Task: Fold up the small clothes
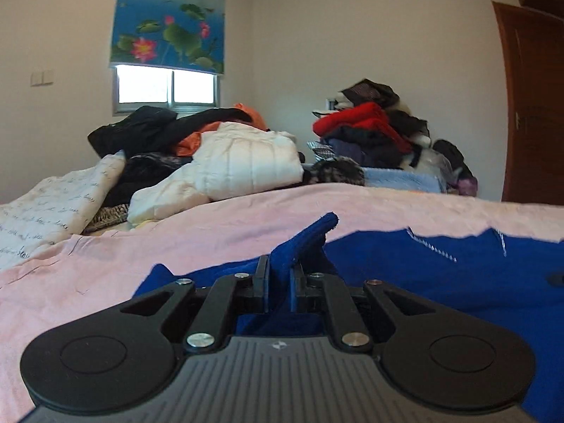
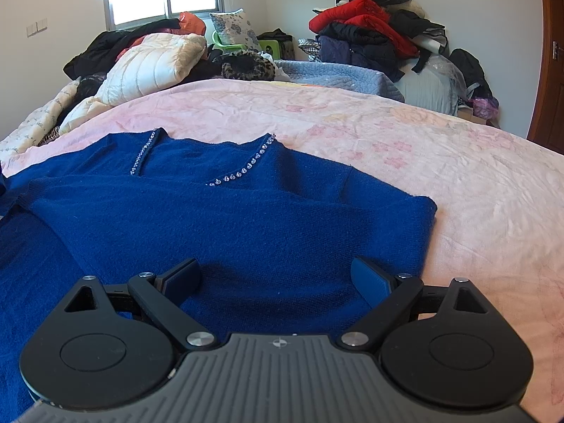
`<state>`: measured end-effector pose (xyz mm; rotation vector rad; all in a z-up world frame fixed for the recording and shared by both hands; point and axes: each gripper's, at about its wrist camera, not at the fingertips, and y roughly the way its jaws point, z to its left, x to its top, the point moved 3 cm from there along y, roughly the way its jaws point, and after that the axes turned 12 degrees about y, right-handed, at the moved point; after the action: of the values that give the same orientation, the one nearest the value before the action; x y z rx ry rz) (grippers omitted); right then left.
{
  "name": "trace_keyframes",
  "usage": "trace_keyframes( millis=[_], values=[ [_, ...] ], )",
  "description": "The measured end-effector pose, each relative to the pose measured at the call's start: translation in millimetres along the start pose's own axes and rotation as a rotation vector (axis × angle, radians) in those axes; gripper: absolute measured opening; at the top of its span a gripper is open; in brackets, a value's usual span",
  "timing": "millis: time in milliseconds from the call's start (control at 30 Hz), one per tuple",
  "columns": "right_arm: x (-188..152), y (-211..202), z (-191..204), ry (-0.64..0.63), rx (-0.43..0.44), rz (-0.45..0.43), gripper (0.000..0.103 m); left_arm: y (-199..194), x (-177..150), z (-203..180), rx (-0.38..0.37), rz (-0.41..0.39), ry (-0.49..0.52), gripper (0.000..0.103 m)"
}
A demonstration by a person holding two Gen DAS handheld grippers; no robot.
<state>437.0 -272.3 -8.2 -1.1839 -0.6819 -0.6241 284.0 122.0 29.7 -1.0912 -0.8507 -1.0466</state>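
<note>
A royal-blue knit sweater [image 2: 225,218] with a beaded V neckline lies flat on the pink bedspread [image 2: 405,148]. In the left wrist view my left gripper [image 1: 280,275] is shut on a fold of the blue sweater [image 1: 440,282], and the pinched cloth sticks up between the pads. My right gripper [image 2: 278,278] hovers low over the sweater's lower part with its jaws wide open and nothing between them. The sleeve on the right is folded across the body.
Heaps of clothes lie at the far side of the bed: a white quilted jacket [image 2: 151,63] and black garments on the left, a red and dark pile [image 2: 370,31] on the right. A brown door [image 2: 550,63] stands at the right edge. A window [image 1: 165,88] sits behind.
</note>
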Motion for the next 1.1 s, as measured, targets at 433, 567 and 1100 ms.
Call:
trace_keyframes(
  millis=[433, 567, 1100],
  values=[
    [28.1, -15.4, 24.3, 0.012, -0.080, -0.011, 0.088, 3.4, -17.5, 0.1, -0.009, 0.016, -0.058, 0.010],
    [54.5, -28.3, 57.2, 0.439, 0.381, 0.072, 0.091, -0.7, -17.9, -0.9, -0.011, -0.006, -0.060, 0.010],
    [41.4, 87.4, 236.9, 0.783, 0.780, 0.820, 0.084, -23.6, -9.7, -25.1, -0.004, -0.150, 0.070, 0.010]
  ],
)
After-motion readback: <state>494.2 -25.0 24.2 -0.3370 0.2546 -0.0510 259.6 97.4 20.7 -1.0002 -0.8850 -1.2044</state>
